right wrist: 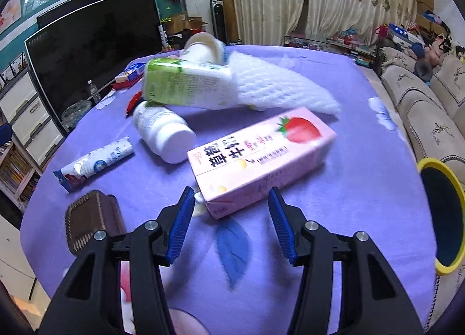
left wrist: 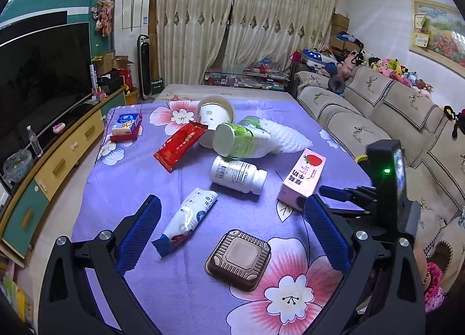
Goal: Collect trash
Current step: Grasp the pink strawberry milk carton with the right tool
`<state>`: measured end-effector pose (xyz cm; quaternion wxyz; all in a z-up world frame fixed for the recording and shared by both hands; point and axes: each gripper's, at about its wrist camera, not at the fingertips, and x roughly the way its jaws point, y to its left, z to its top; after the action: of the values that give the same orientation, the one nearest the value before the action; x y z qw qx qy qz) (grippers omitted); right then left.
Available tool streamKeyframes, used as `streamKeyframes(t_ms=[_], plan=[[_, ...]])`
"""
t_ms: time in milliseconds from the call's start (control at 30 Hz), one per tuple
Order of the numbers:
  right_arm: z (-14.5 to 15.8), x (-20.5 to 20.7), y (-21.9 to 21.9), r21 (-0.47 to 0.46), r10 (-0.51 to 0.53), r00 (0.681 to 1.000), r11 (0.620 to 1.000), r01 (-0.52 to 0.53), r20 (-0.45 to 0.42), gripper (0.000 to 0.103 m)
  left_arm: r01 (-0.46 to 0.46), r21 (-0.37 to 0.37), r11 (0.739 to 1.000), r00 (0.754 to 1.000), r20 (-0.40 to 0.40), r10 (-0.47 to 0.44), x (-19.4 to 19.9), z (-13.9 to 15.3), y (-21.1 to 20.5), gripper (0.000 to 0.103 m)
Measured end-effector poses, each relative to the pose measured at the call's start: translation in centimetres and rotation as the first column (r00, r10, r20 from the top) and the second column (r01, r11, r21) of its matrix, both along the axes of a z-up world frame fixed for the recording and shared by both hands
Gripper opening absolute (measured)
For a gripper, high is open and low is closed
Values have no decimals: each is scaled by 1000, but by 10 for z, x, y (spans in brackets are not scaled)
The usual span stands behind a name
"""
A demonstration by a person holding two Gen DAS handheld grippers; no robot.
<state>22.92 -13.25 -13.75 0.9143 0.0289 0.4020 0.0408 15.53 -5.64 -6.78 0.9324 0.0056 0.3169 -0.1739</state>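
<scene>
The red wrapper (right wrist: 132, 103) is mostly hidden behind the white bottle (right wrist: 164, 134).

The tablecloth (left wrist: 122, 189) is purple with big pink and white flowers and a blue leaf. The milk carton (right wrist: 261, 157) is pale pink with a red strawberry and dark lettering. The snack wrapper (left wrist: 180, 146) is red with gold print. The pill bottle (left wrist: 237, 173) is white, the tray (left wrist: 238, 259) brown with a ridged rim, the foam net (right wrist: 279, 87) white. Both grippers' pads (right wrist: 181, 224) are blue on black frames.
</scene>
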Motion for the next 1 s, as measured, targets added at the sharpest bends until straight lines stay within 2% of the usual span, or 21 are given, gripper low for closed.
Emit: streamKeyframes(t_ms=[300,467,600,800,867,1000], plan=[[2,-23,-91,23,-227,974,974,227,3,51,19,-9,1000,1000,-21,-19,4,-9,-8,98],[8,-24,-86,96,-161,986,983,155,50,58,29,-3,1000,999,-17,-29,4,-10,-14,98],[3,-12,-67,67,-131,991,989,129,33,58,34,-2,999,999,-16,-34,3,-11,-16,98],[-7,8,-58,37,-152,988,988,153,-12,58,39,-8,999,999,-24,-39,4,-13,-16,98],[-11,12,-60,37,-157,987,987,158,-30,51,43,-8,999,999,-29,-43,5,-15,-18,98],[-11,13,-63,43,-156,987,987,157,-30,50,48,-7,999,998,-37,-48,7,-18,-19,98]])
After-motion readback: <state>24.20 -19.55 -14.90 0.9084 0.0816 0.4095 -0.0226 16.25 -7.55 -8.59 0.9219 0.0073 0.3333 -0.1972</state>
